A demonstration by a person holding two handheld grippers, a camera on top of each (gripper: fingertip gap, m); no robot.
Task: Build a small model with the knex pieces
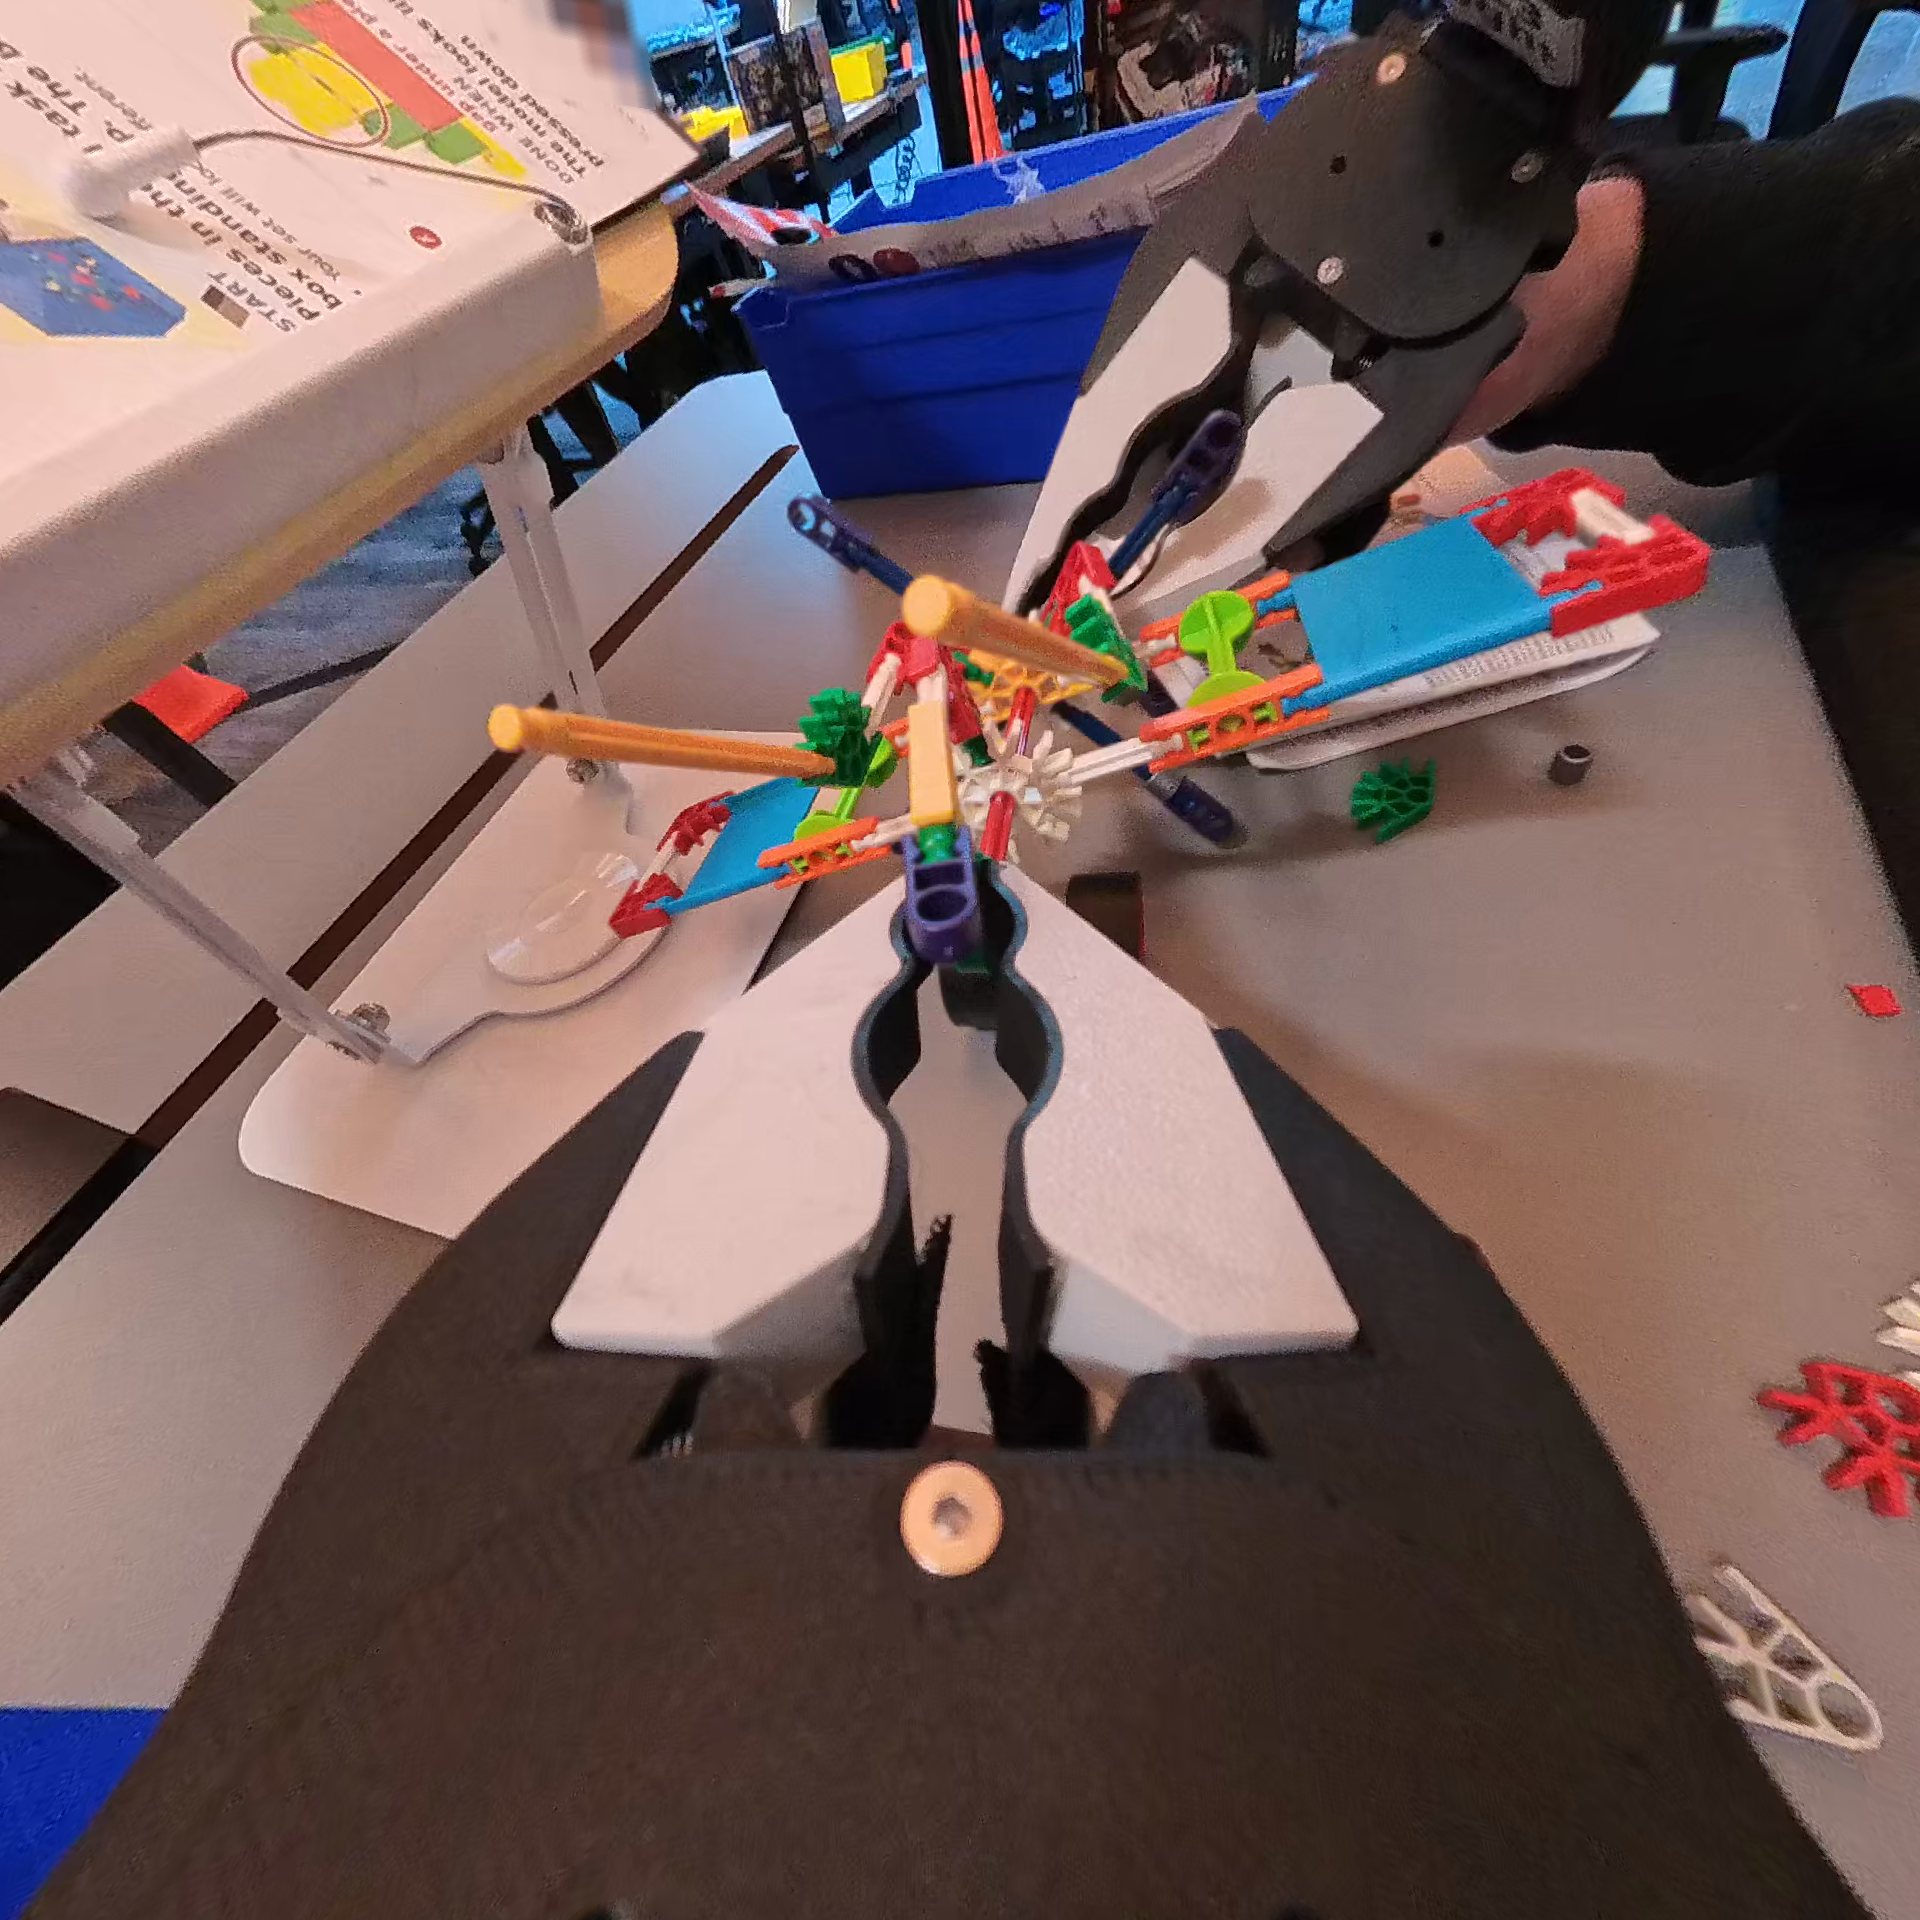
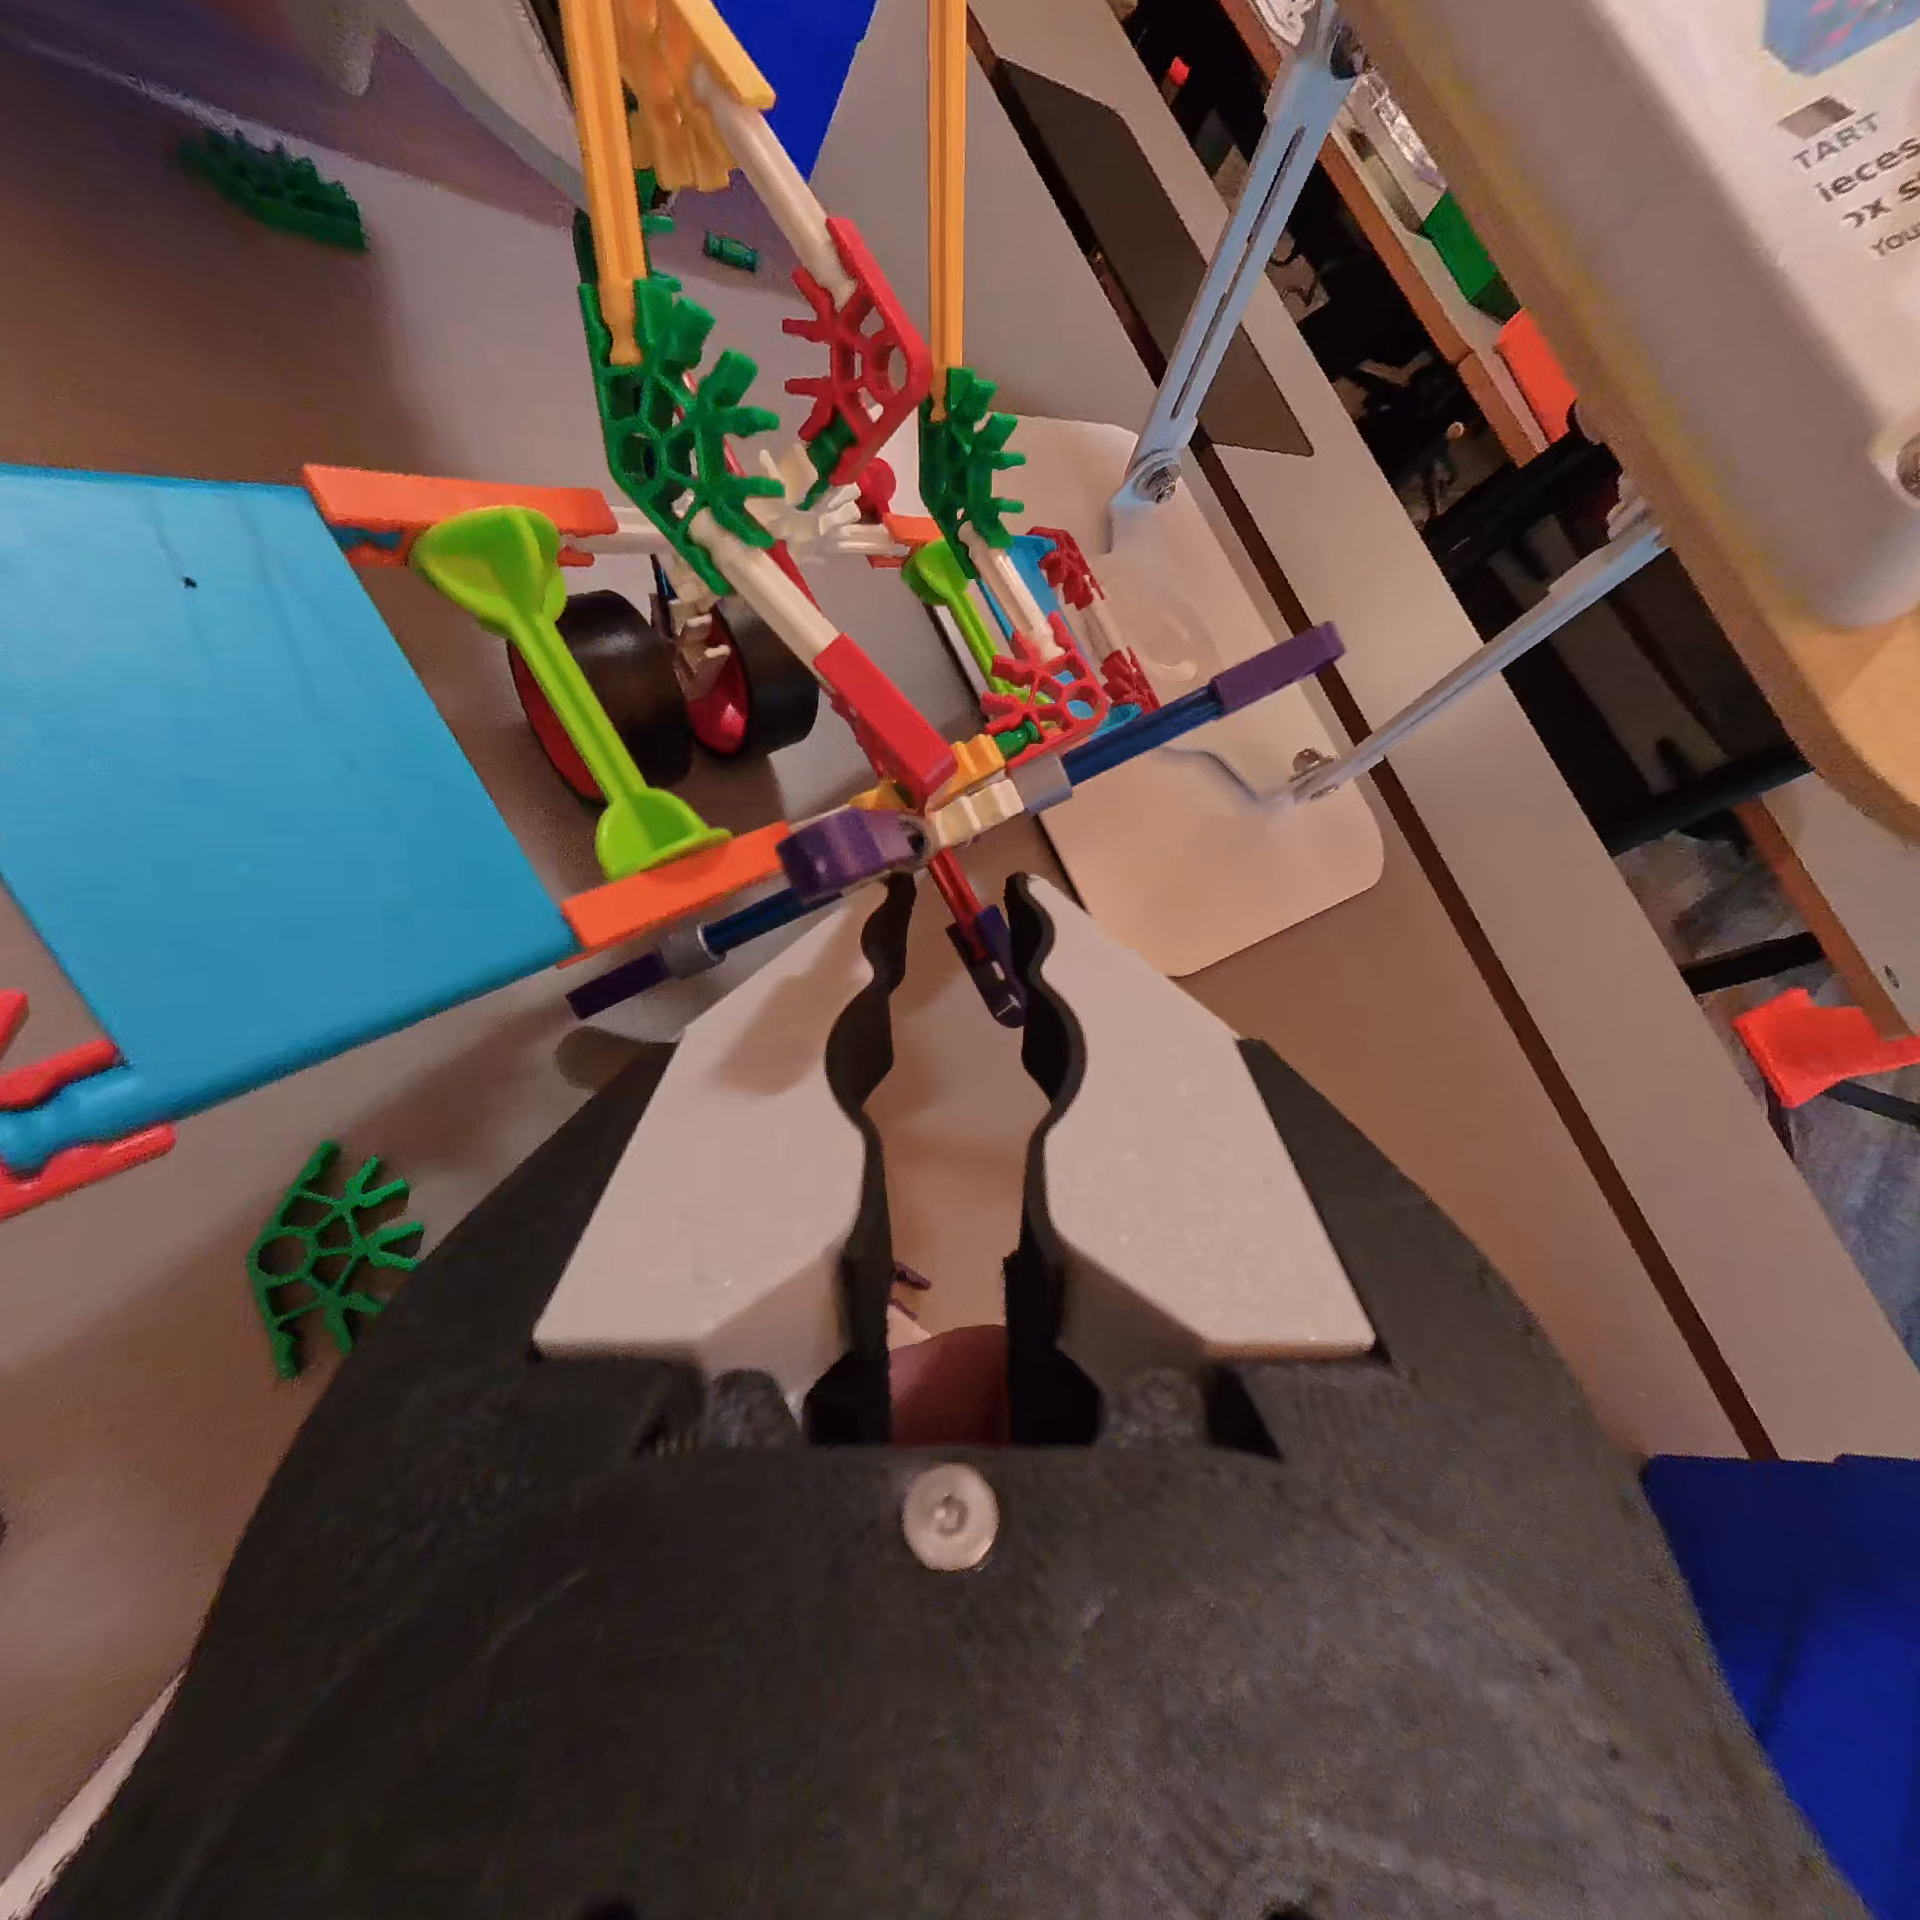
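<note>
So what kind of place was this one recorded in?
Probably a workshop or lab bench: a grey table, a blue bin, an instruction sheet on a stand, and cluttered shelves behind.

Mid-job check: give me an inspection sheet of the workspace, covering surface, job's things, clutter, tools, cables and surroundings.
Surface: grey table, seam between panels at left.
Job's things: multicoloured rod-and-connector model with cyan panels, yellow rods, black wheels, held off the table between both tools.
Clutter: loose green connector, red connector, white connector, small grey sleeve, paper booklet under one cyan panel.
Tools: left tool shut on a purple connector; right tool shut on a purple-tipped rod.
Cables: nothing seen.
Surroundings: blue bin, instruction board on a white stand, shelves behind.
</note>
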